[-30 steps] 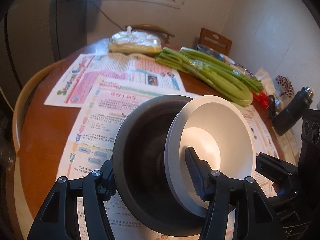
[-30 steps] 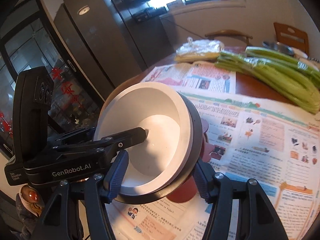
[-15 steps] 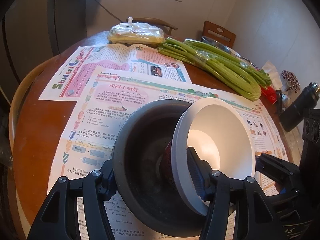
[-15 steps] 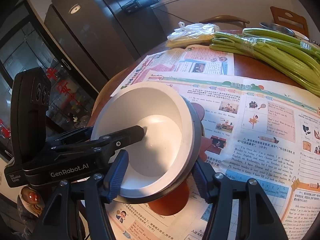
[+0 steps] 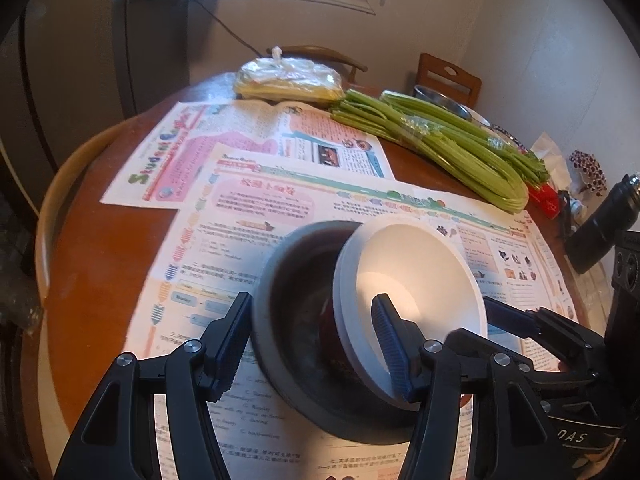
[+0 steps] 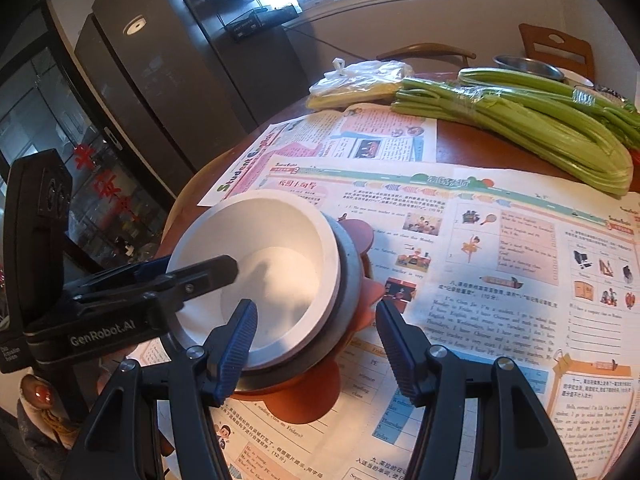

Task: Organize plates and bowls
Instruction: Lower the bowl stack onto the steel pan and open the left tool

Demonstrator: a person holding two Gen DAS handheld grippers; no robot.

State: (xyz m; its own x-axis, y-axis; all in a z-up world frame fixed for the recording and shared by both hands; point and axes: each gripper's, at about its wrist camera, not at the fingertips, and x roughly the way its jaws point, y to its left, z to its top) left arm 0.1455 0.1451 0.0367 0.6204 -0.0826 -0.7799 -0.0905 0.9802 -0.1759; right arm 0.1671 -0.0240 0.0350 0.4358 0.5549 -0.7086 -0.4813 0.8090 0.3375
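Two grippers work one stack on the newspaper-covered table (image 5: 92, 264): left gripper (image 5: 310, 344) is clamped across the grey bowl (image 5: 292, 320) and white bowl (image 5: 420, 272) nested in it. Right gripper (image 6: 314, 342) straddles the stack's rim; can't tell if its pads press. Stack sits tilted on a red plate (image 6: 316, 396).

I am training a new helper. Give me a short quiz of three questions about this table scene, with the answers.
1. Multiple choice: what sits nested in the grey bowl? A) a white bowl B) a bottle C) a spoon
2. True or false: the celery lies inside the white bowl.
3. Short answer: where do the two fingers of the left gripper stand?

Key: 1. A. 2. False; it lies on the table, far behind the bowls. 3. One outside the grey bowl, one inside the white bowl.
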